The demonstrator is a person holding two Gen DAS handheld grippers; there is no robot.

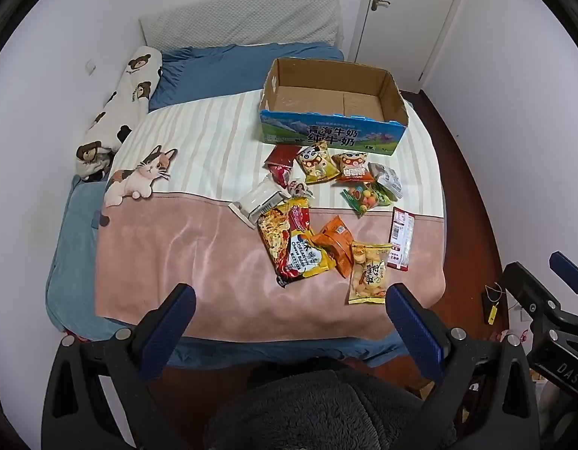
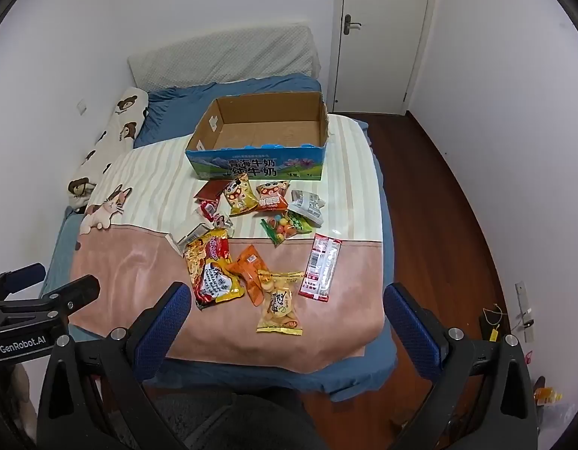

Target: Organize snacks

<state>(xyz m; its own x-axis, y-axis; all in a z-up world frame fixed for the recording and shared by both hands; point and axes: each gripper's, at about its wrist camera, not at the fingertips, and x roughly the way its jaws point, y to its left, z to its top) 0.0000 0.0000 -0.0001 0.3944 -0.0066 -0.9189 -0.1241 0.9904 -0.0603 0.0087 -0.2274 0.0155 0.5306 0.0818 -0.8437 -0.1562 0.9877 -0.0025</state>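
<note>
Both views are taken from above the foot of the bed (image 1: 146,247), tilted steeply down and facing toward the headboard wall and the door (image 2: 382,33). The left wrist view is set slightly to the left, so the right tongs (image 1: 544,288) are caught at its right edge; the right wrist view sits further right, with the left tongs (image 2: 45,285) at its left edge. Neither is close to the bedding. The cardboard box (image 1: 326,127) and the scattered snack packets (image 2: 251,255) are shared by both views.

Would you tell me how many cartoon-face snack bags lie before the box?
2: a yellow bag and an orange bag, side by side just before the box; others may hide under packets.
</note>
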